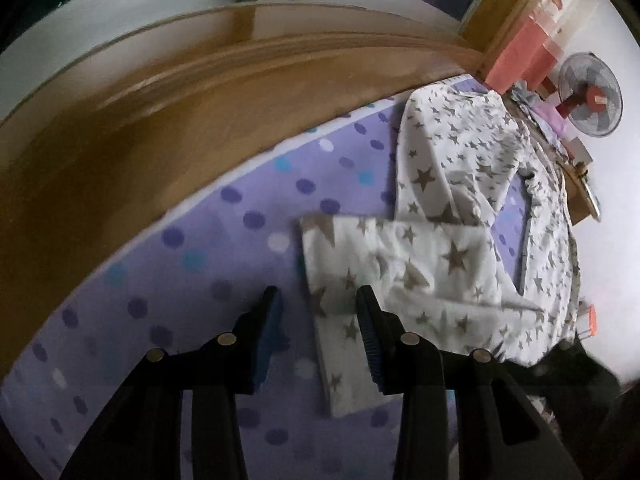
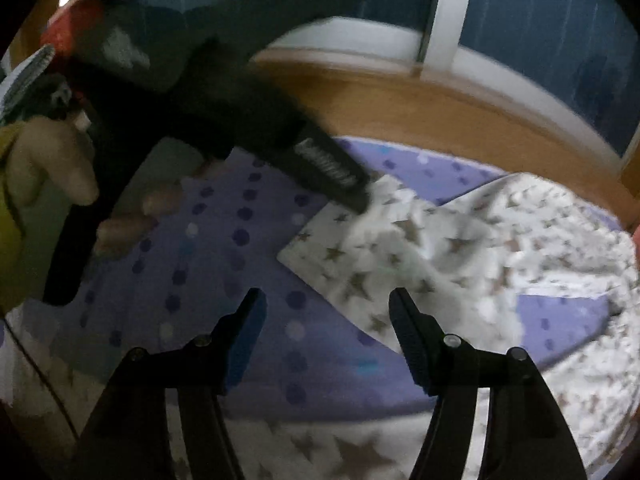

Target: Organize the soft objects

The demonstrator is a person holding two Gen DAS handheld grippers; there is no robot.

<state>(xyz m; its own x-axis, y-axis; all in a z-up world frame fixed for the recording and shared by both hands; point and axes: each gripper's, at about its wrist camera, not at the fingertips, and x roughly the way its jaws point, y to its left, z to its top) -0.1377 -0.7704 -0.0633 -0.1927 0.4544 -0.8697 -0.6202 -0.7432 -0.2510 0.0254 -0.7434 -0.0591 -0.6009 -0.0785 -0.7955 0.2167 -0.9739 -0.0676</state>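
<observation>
Left wrist view only: a pedestal fan (image 1: pixel 591 95) and something pink-red (image 1: pixel 520 60) stand beyond the far end of the bed, right of the wooden headboard (image 1: pixel 160 120).
Right wrist view only: a person's hand (image 2: pixel 52 168) grips the dark handle of the left gripper (image 2: pixel 362 196); a window frame (image 2: pixel 448 12) rises behind the headboard.
Both views: the star-print duvet (image 1: pixel 460 152) lies rumpled on the purple polka-dot sheet (image 1: pixel 240 208), with one folded flap (image 1: pixel 380 256) laid flat toward the headboard edge.
Left gripper (image 1: pixel 318 300): jaws partly spread, nothing pinched; the right finger overlaps the flap's near edge, the left finger is over bare sheet. From the other camera its tip sits at the flap's far corner; actual contact cannot be told through the blur.
Right gripper (image 2: pixel 328 300): jaws spread wide, empty; bare sheet shows between them, the flap's corner (image 2: pixel 352 280) just beyond the right finger.
</observation>
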